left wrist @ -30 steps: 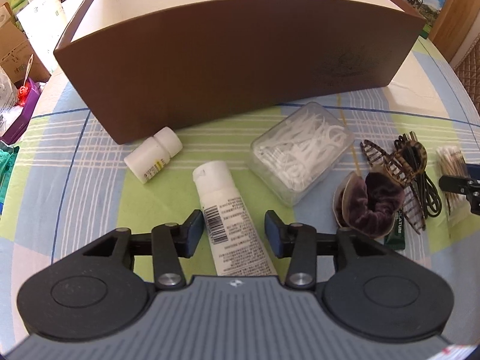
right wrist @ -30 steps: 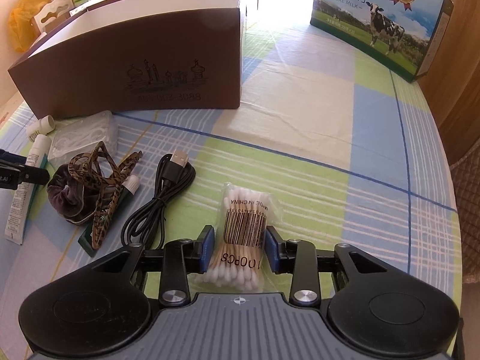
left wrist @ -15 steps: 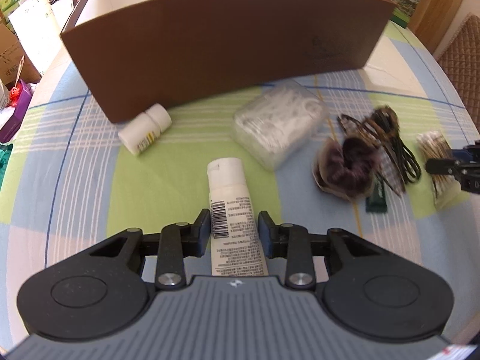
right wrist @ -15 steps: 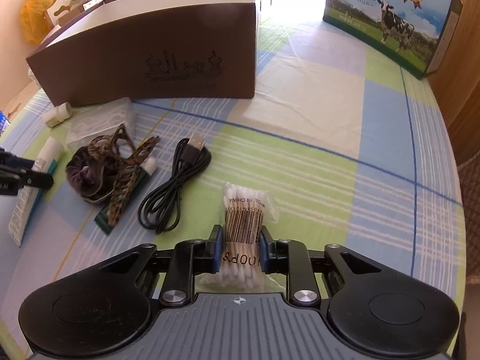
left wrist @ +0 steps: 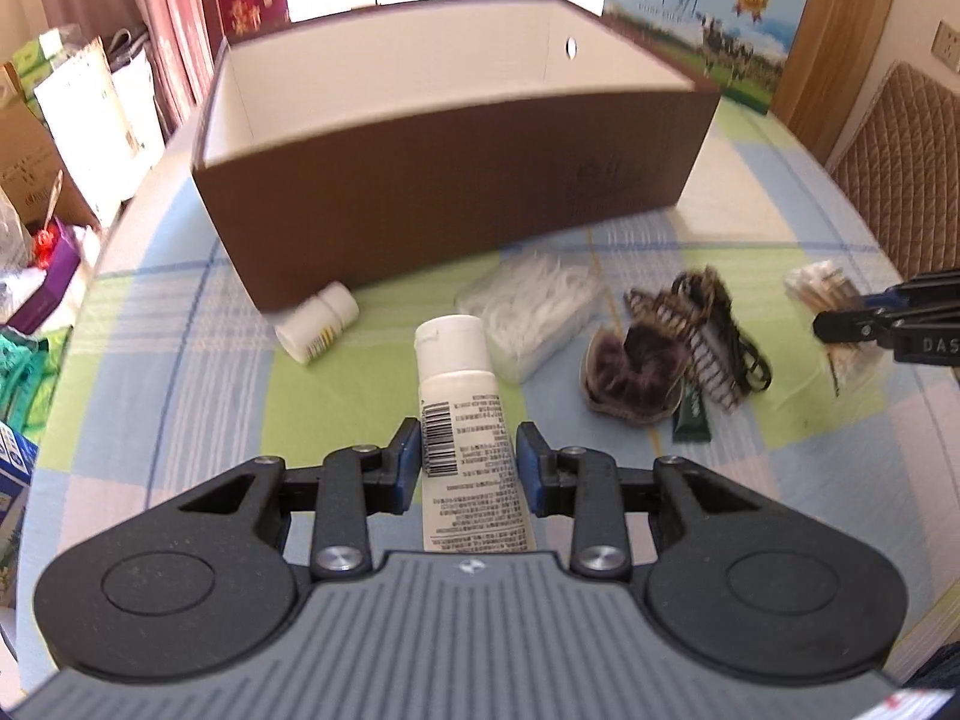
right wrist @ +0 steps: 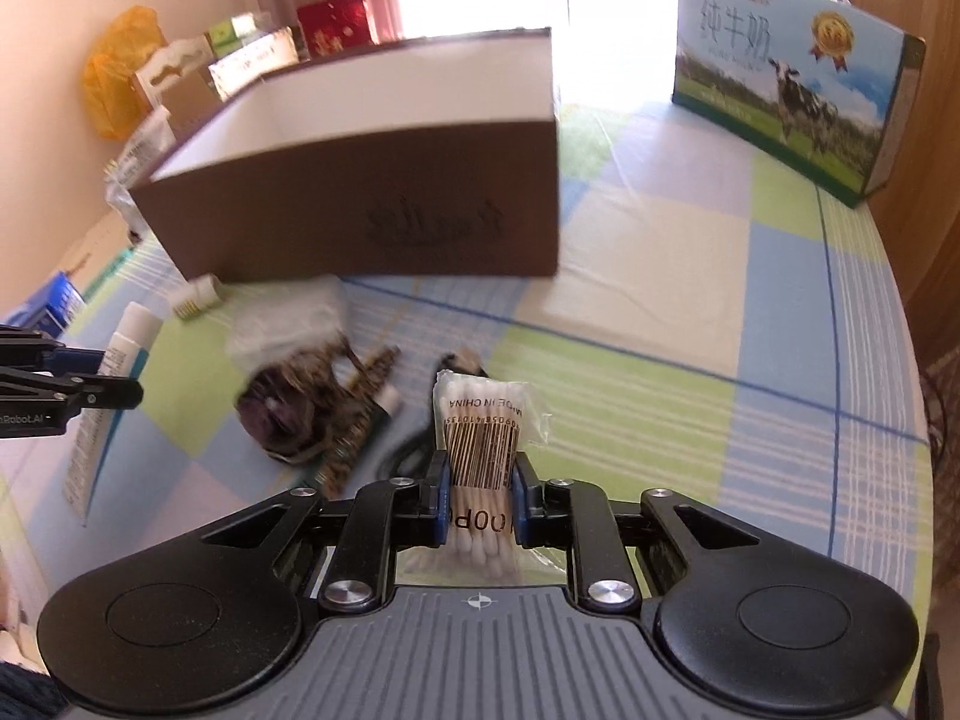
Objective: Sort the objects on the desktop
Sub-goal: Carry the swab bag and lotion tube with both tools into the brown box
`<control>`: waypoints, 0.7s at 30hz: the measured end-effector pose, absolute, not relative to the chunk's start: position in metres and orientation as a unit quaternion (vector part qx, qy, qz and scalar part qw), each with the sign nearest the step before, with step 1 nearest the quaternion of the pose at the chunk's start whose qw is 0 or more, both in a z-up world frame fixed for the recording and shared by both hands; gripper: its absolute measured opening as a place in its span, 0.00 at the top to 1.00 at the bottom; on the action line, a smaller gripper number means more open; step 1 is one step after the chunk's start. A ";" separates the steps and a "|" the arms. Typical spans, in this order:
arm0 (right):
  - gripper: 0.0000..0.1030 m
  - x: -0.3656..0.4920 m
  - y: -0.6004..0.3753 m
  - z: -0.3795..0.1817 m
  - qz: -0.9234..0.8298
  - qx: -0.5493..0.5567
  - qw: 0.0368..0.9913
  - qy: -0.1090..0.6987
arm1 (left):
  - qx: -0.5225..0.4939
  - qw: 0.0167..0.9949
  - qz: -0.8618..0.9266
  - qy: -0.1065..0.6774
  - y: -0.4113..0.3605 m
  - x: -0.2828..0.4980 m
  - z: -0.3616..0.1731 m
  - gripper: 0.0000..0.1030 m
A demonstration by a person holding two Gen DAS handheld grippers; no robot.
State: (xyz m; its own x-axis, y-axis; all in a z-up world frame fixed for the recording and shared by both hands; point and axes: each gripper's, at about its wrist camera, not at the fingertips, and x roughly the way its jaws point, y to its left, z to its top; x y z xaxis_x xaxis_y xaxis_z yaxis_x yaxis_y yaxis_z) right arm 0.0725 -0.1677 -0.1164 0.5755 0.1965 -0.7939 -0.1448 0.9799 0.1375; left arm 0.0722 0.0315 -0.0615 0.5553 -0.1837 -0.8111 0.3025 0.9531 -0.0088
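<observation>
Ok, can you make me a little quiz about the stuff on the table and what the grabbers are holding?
1. True or false: the brown box already has things inside it.
2. Which hand-held gripper holds the cotton swab pack: A) the left hand-held gripper, B) the right hand-held gripper, C) neither?
3. Fill in: the left one is shut on a white ____ with a barcode.

Key
1. False: the part of the inside that shows is bare.
2. B.
3. Tube: the white tube sits between its blue pads, cap towards the box.
</observation>
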 end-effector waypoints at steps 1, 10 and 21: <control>0.84 0.074 -0.166 -0.114 0.100 0.029 0.887 0.450 | 0.065 0.881 -0.137 0.448 0.031 0.073 -0.057 0.72; 0.84 0.087 -0.155 -0.093 0.140 0.026 0.885 0.443 | 0.057 0.897 -0.140 0.415 0.027 0.077 -0.026 0.72; 0.84 0.141 -0.140 -0.049 0.191 0.021 0.899 0.393 | 0.064 0.917 -0.156 0.361 0.022 0.129 0.019 0.72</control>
